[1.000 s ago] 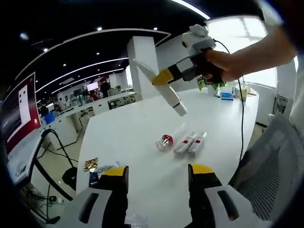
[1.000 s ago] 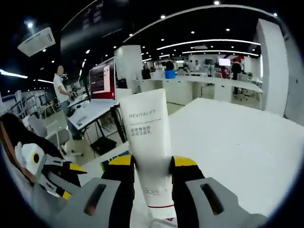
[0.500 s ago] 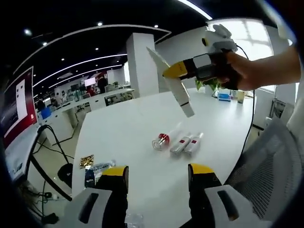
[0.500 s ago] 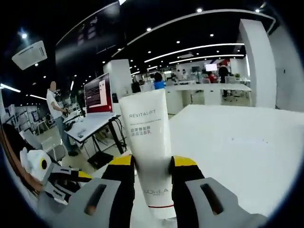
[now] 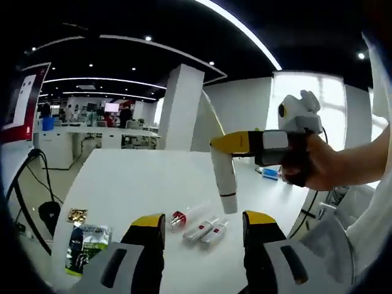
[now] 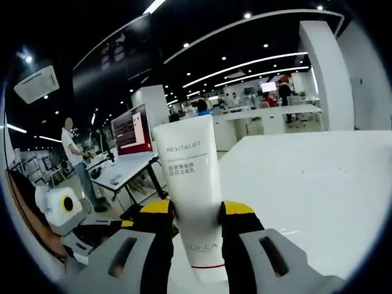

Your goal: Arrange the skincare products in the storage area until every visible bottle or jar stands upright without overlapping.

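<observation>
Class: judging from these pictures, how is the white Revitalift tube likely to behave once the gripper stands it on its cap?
The white tube looks like soft plastic, so it probably gives a little under the right gripper. It is tall, tapers to a flat end and has a small cap, so it may tip easily. Its smooth skin may slip.
</observation>
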Motion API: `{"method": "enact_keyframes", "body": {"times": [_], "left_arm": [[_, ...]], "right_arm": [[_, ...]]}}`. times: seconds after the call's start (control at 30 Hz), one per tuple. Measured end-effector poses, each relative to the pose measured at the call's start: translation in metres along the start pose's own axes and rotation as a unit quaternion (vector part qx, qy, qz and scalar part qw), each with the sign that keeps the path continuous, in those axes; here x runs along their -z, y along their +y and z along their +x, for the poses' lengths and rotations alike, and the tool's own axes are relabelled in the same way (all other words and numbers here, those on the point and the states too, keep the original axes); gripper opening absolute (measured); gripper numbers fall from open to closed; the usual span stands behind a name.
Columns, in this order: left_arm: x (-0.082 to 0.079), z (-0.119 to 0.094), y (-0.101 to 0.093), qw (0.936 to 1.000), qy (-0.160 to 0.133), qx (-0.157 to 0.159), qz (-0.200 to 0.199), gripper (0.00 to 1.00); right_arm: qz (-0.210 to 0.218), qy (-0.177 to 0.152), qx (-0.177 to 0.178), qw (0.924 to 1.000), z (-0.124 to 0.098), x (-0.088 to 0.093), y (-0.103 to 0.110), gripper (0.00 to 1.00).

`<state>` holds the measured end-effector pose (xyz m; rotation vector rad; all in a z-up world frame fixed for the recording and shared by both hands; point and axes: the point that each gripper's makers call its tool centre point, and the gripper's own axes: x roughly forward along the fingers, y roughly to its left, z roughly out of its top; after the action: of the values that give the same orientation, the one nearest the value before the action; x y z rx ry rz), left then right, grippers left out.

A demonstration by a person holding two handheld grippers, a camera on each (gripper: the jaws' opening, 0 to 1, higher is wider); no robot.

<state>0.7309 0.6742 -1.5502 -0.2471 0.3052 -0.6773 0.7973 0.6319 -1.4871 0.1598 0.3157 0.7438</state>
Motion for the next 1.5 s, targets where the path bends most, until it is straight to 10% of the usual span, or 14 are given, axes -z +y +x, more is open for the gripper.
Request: {"method": "enact_keyframes", "body": {"times": [0.27,1.2,1.5], "left_arm": [[0.005,0.001,-0.014,0.9988,-0.004,0.035,-0.033,0.52],[0.003,-0.003,-0.027,0.9978,-0.017,0.057,0.032,0.26],[0.014,-0.009,-0.02,0.9978,0.023,0.046,0.043,0.21]], "right_arm": [[0.009,0.009,-0.012,0.9998,-0.008,0.018,0.021,0.27],[0.03,0.026,-0.07,0.9968,-0.01,0.053,0.084,0.28],[0.034,0.039,-0.08,0.9954,-0.01,0.062,0.09,0.29]]}}
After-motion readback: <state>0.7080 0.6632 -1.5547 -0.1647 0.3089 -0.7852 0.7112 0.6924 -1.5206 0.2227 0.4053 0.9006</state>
